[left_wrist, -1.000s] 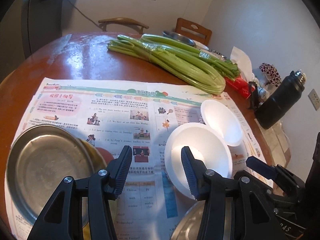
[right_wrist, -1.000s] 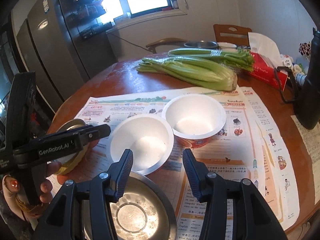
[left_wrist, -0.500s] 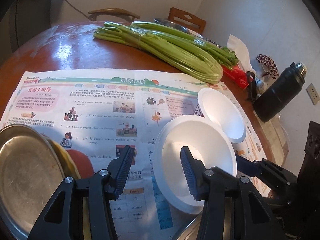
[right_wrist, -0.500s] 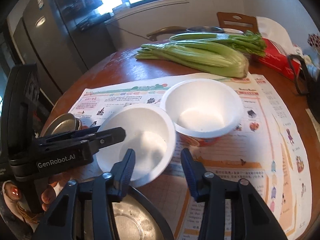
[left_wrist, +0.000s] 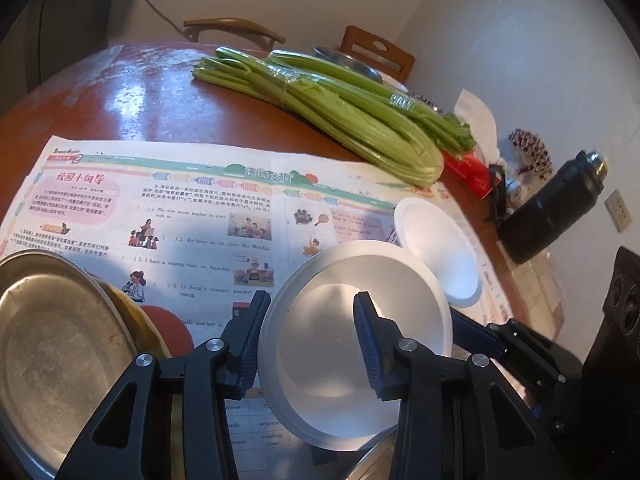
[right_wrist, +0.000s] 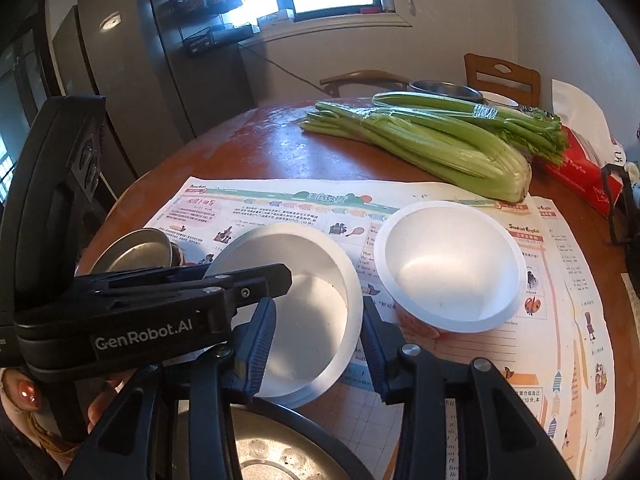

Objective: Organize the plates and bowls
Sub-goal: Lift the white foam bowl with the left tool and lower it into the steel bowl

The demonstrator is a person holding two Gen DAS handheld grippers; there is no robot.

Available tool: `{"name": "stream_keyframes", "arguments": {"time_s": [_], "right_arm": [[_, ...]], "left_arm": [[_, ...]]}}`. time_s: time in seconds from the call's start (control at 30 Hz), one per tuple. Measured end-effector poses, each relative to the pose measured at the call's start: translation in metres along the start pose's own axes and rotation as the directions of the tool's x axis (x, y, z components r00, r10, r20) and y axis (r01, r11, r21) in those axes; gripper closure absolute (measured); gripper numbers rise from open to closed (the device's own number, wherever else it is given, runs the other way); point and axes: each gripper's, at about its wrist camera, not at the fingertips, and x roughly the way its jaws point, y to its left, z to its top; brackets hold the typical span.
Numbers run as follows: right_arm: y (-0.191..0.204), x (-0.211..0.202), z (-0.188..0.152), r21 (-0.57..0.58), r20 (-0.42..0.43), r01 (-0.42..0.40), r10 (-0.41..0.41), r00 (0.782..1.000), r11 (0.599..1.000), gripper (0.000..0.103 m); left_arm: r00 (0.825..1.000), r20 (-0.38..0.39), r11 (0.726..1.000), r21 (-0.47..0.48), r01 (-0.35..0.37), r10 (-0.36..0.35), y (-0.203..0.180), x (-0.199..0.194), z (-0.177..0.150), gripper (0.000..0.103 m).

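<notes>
Here the left claw point(left_wrist: 308, 342), jaws apart, straddles the near white bowl point(left_wrist: 356, 344)'s rim, presumably to nest it; right claw point(right_wrist: 320, 342) likewise apart, unladen.

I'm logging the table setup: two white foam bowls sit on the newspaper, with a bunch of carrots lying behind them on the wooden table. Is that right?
Not quite. The vegetables behind the two white foam bowls are celery stalks, green, not carrots. The right wrist view shows this plainly. The rest holds: both bowls are on the newspaper, and the bunch lies behind them on the wooden table.
</notes>
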Motion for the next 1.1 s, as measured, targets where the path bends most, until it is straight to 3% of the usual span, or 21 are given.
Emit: {"name": "stream_keyframes", "arguments": {"time_s": [0.27,0.4,0.57,0.67,1.1], "right_arm": [[-0.016,0.006,-0.013,0.03,-0.064,-0.001,0.003,0.998,1.0,0.061],[-0.015,0.004,-0.015,0.031,-0.063,-0.011,0.013,0.998,0.999,0.061],[0.0,0.005,-0.014,-0.011,-0.066,-0.013,0.012,0.998,1.0,0.06],[0.005,0.0,-0.01,-0.03,-0.041,0.016,-0.017,0.999,0.999,0.06],[0.018,-0.043,0.0,-0.033,0.048,-0.031,0.032,0.998,0.999,0.06]], "left_arm": [[0.998,0.023,0.998,0.014,-0.067,0.067,0.001,-0.005,-0.004,0.058],[0.997,-0.022,0.997,0.035,-0.068,0.069,-0.004,0.003,-0.009,0.058],[0.998,-0.019,0.997,0.036,-0.065,0.066,-0.011,0.004,-0.01,0.058],[0.999,-0.01,0.999,0.019,-0.044,0.044,-0.011,-0.002,-0.008,0.059],[0.994,0.096,0.997,0.052,-0.062,0.057,-0.031,-0.062,-0.011,0.06]]}}
